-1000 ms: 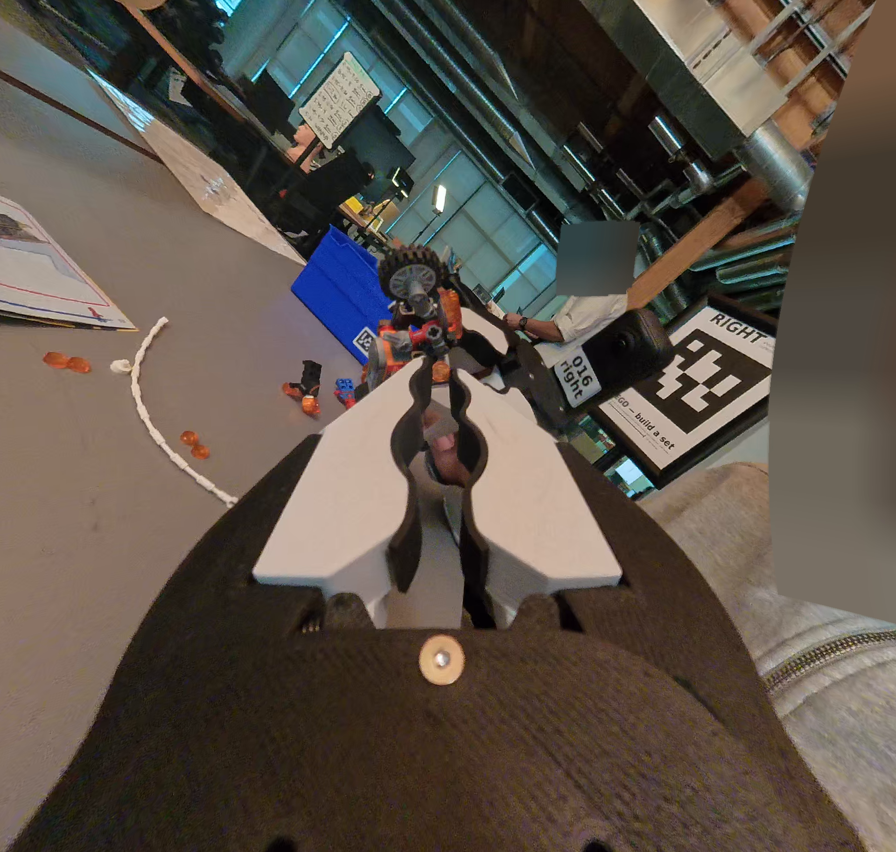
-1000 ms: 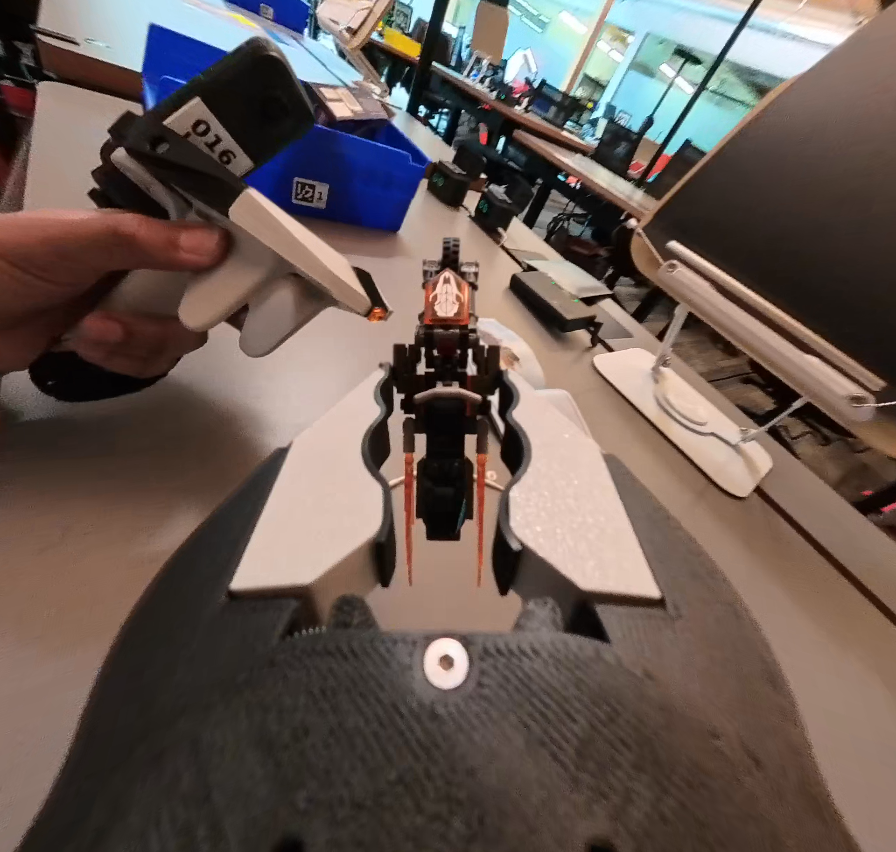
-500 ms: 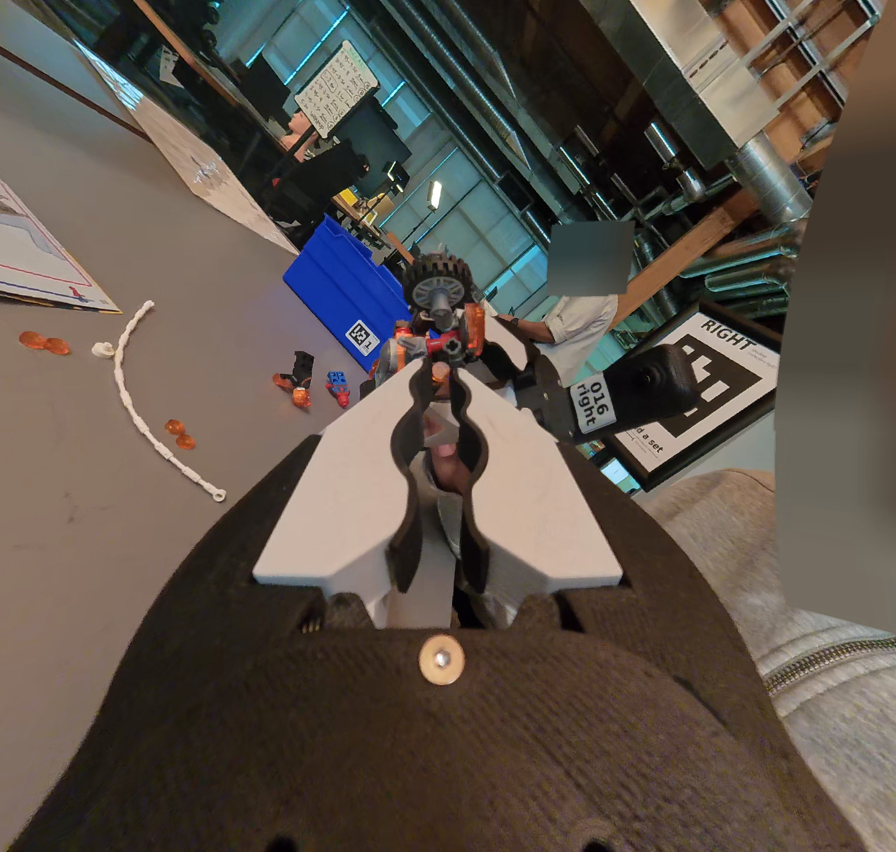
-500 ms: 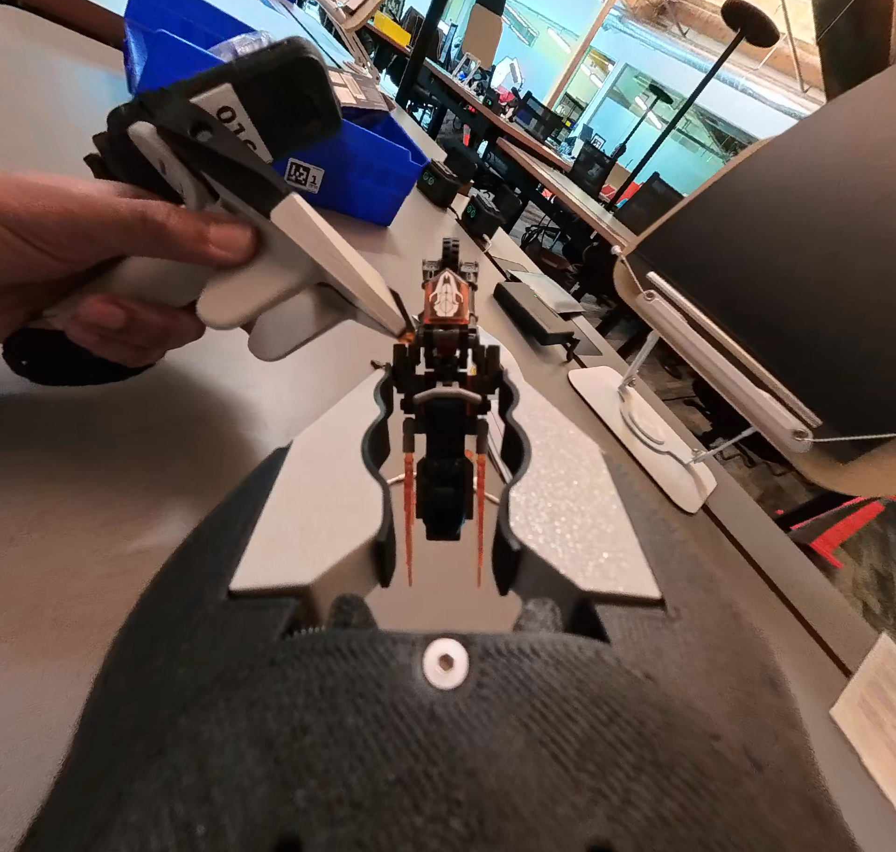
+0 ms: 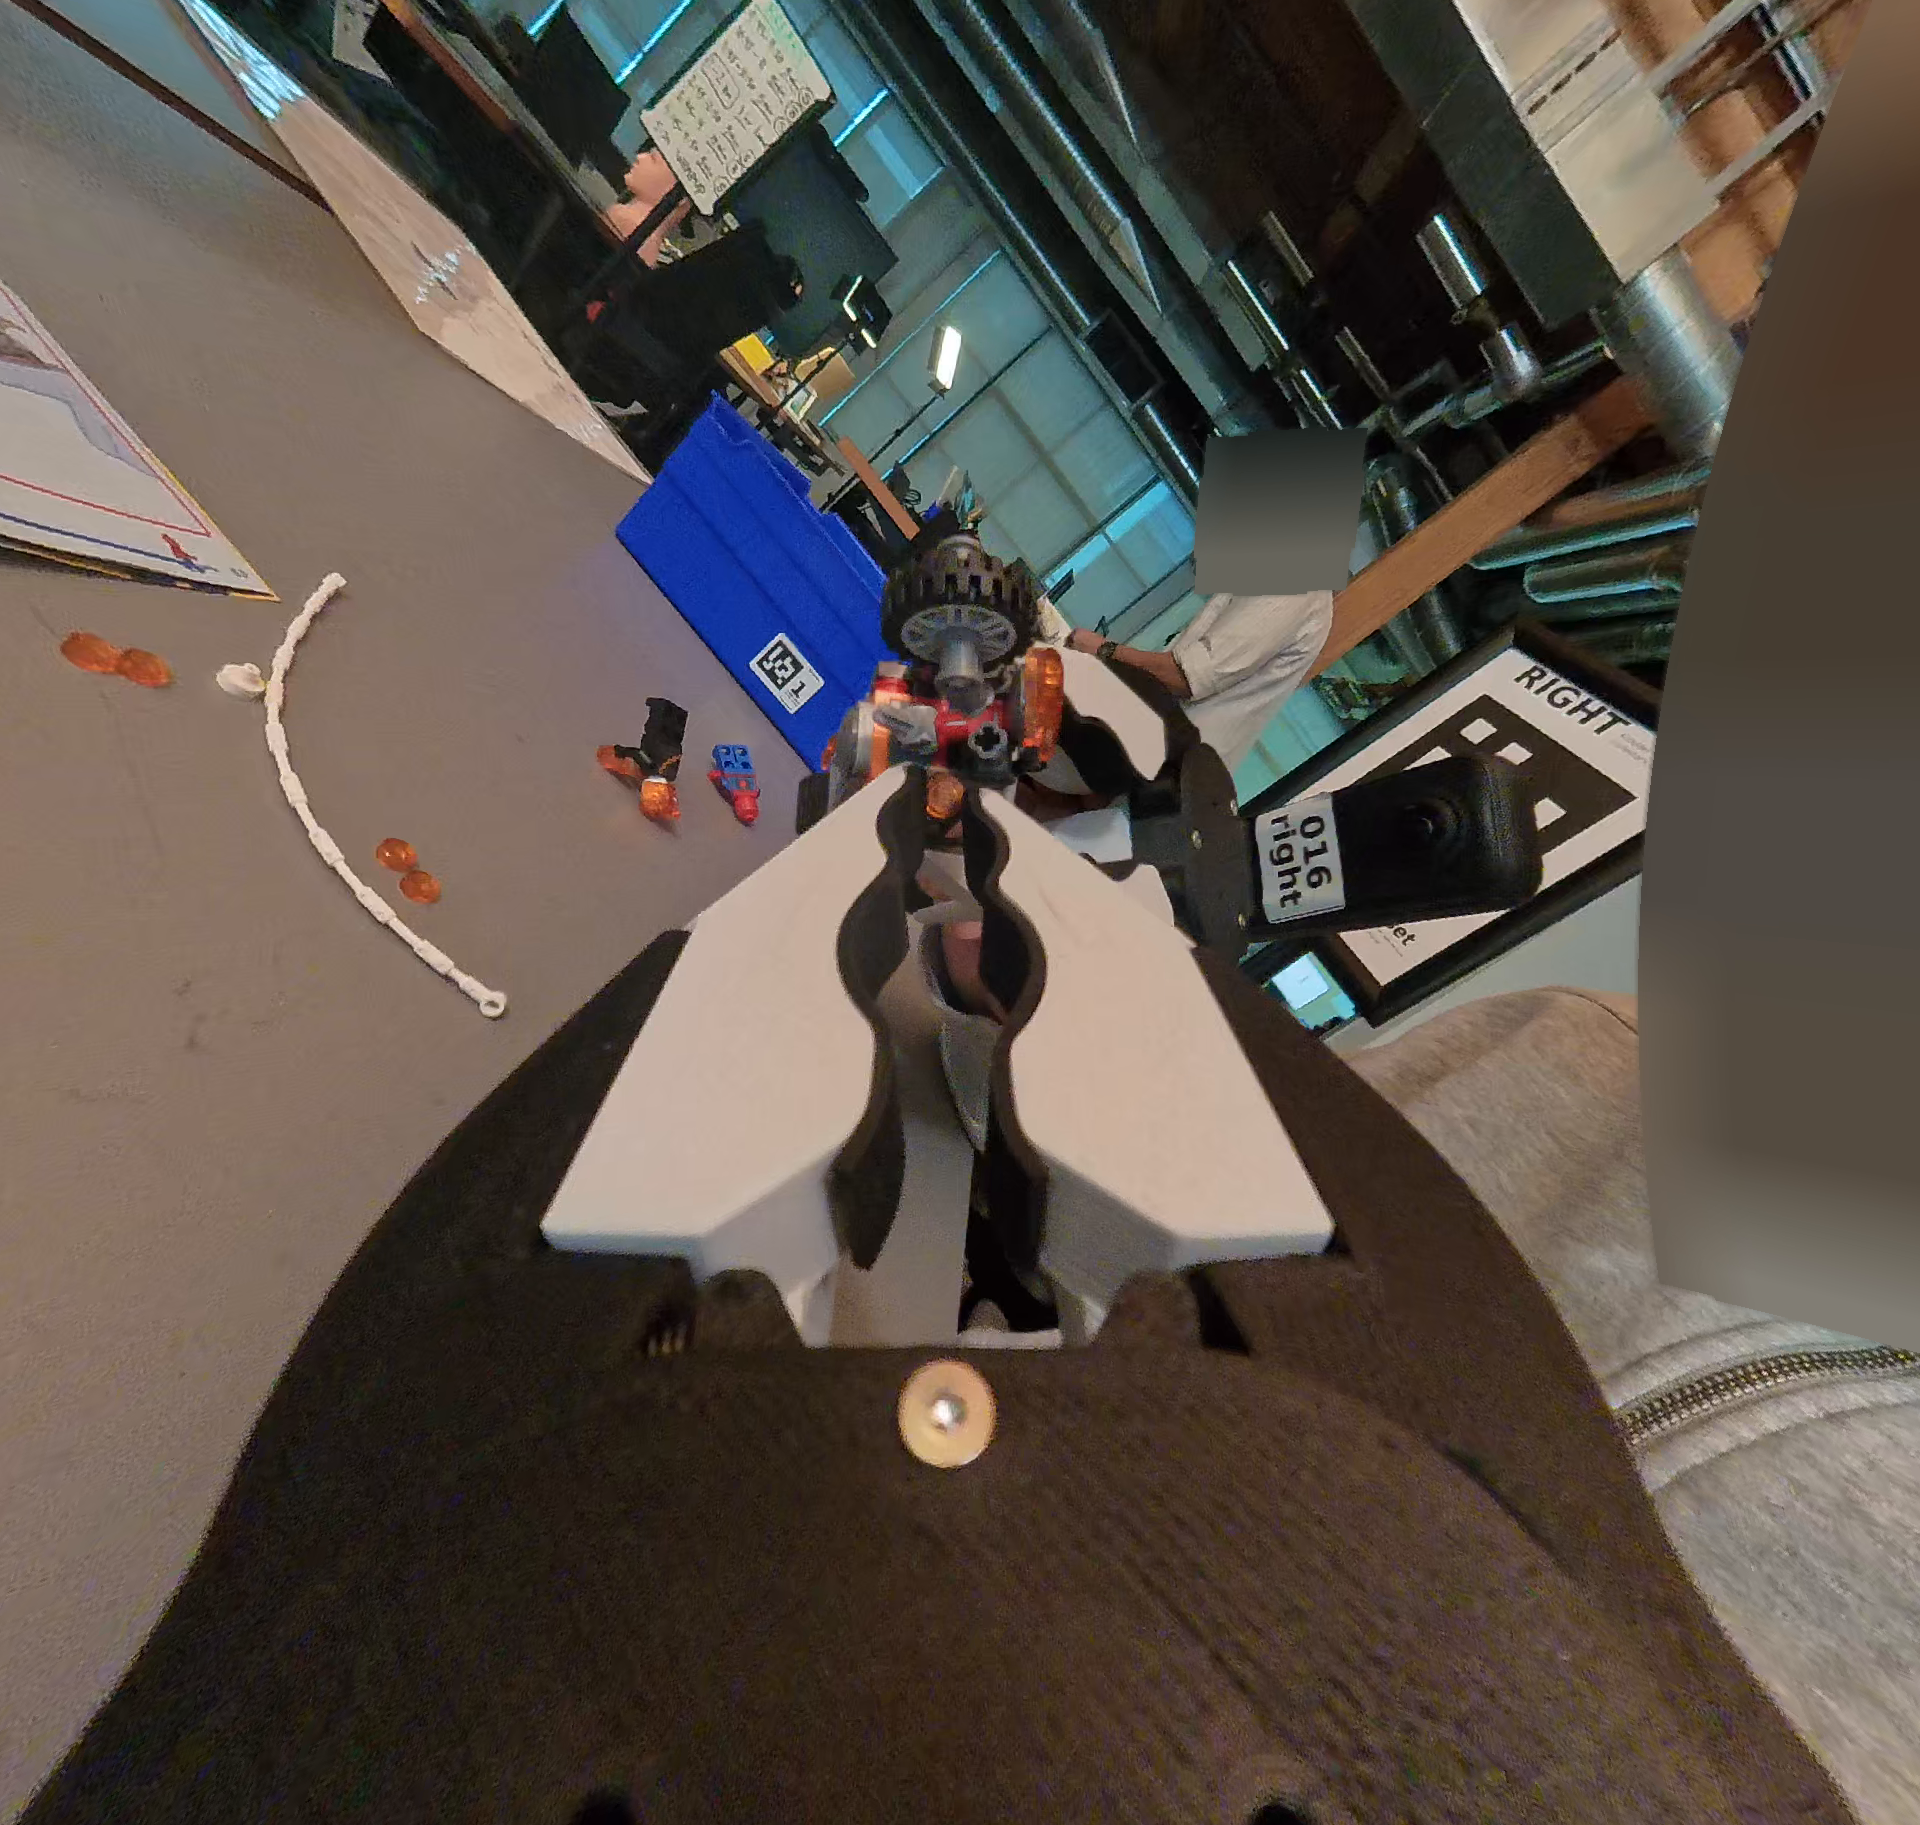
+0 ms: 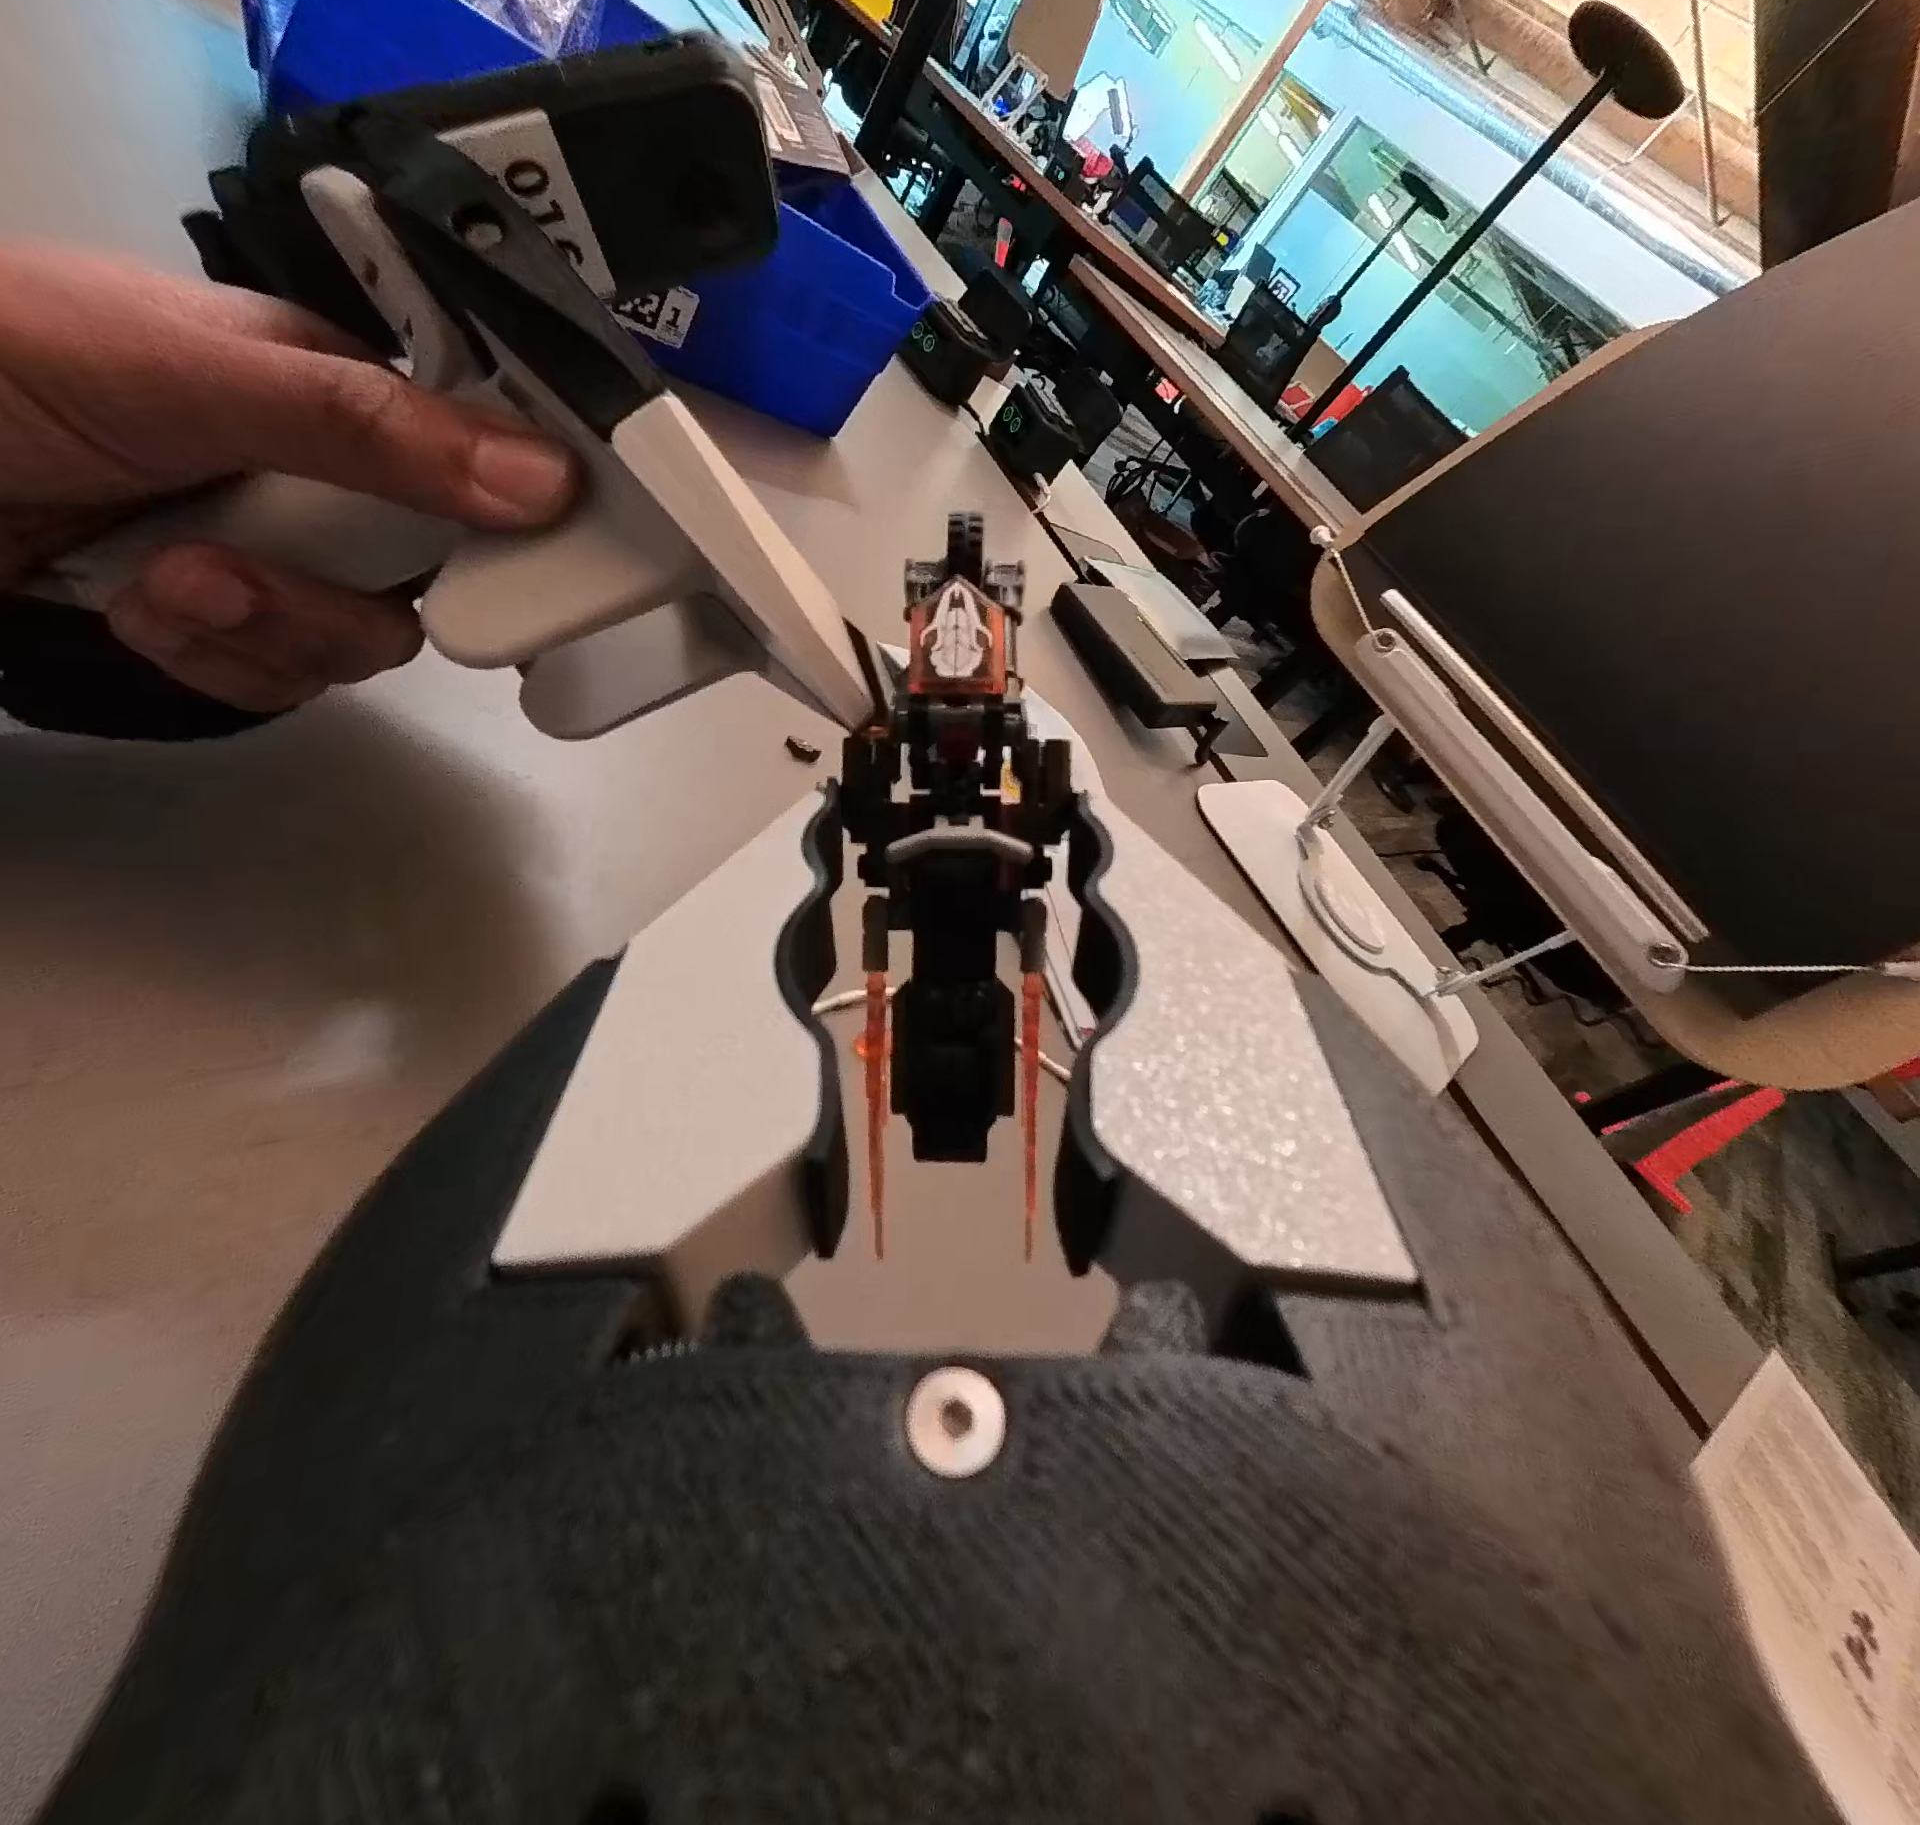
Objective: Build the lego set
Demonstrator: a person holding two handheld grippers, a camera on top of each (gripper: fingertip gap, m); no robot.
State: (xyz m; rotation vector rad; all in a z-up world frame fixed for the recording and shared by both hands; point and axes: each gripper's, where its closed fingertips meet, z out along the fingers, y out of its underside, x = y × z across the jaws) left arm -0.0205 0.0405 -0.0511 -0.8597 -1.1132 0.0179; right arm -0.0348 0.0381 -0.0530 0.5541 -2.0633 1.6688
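Note:
My right gripper is shut on a black and orange lego motorcycle, holding it above the grey table. It has two long orange spikes pointing back at the camera. My left gripper is shut on a small round orange stud. In the right wrist view the left gripper comes in from the left, and its tip touches the model's left front side. In the left wrist view the model sits just past my fingertips, its black wheel on top, with the right gripper behind it.
A blue bin stands at the back of the table. Loose orange studs, a white chain and small part clusters lie on the left, near an instruction booklet. A monitor on a white stand stands on the right. Both grippers' tips are close together, under 4 cm apart.
My left gripper has moved in toward the model; its tip with the orange stud was apart from the model's side and now touches it. The right gripper has kept its hold and tilted slightly.

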